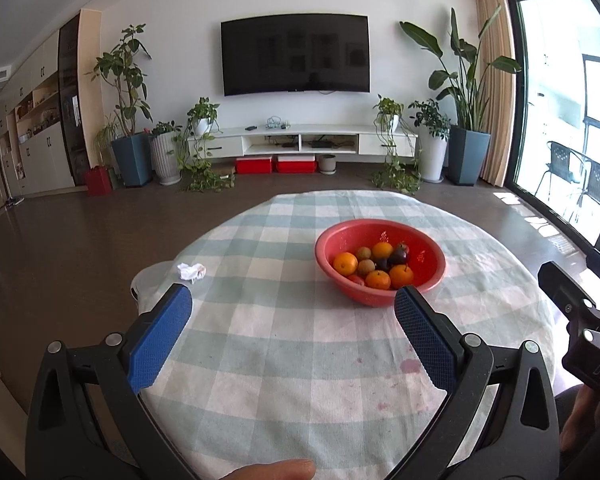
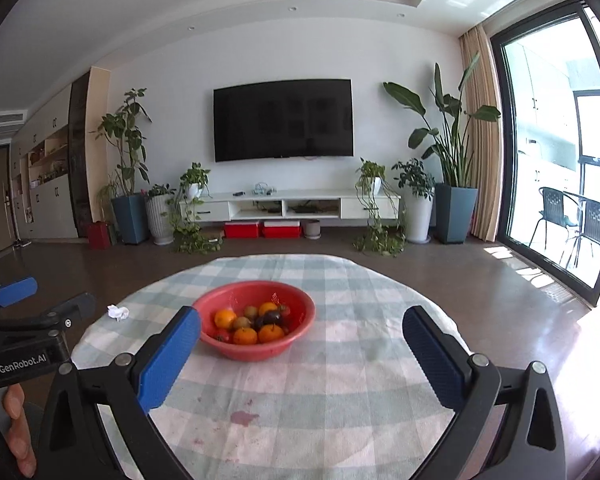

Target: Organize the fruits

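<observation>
Red plastic makes the bowl [image 1: 380,262], and it sits on a round table with a checked cloth [image 1: 300,360] in pale green and white. Inside the bowl are the fruits [image 1: 374,266]: some oranges, a few brown ones and dark purple ones (too small to name for sure).

The left gripper [image 1: 293,306] has its blue fingers [image 1: 160,336] spread wide apart, and nothing is between them. The bowl is past the fingertips and off to the right, just behind the right-hand finger tip in the left wrist view.

The right gripper [image 2: 302,326] is spread wide too, with nothing in its grasp. From its camera the bowl lies ahead of the jaws and to the left, just behind the left-hand finger tip.

A crumpled white tissue [image 1: 191,271] lies on the cloth, well to the left of the bowl. A reddish stain [image 2: 243,417] marks the cloth on the near side.
</observation>
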A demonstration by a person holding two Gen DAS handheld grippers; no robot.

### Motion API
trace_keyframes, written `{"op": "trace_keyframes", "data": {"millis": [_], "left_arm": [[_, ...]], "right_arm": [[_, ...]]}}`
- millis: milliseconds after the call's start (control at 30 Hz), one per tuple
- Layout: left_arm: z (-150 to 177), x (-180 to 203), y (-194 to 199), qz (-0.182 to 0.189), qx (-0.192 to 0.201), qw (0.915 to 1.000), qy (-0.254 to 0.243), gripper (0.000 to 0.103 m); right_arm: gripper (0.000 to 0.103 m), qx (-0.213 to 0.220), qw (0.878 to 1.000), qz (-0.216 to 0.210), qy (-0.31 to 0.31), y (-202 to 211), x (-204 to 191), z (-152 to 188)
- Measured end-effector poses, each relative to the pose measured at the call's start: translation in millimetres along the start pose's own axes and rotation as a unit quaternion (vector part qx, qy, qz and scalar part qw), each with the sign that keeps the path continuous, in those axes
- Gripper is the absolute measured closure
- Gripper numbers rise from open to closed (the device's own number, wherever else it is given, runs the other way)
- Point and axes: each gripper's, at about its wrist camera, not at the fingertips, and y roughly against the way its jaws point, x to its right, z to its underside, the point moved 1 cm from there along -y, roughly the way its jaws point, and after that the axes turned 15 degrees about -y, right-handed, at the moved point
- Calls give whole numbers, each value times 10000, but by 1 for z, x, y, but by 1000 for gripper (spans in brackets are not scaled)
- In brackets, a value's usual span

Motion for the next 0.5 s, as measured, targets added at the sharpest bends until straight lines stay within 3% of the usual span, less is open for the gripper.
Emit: {"op": "trace_keyframes", "data": {"millis": [267, 500], "left_arm": [[27, 15, -57, 224, -593, 9980, -31, 0], [47, 26, -85, 349, -853, 9957, -49, 0]], "right_arm": [[0, -464, 9986, 238, -19, -30, 18, 30], [0, -806, 9965, 238, -45, -46, 22, 49]]}}
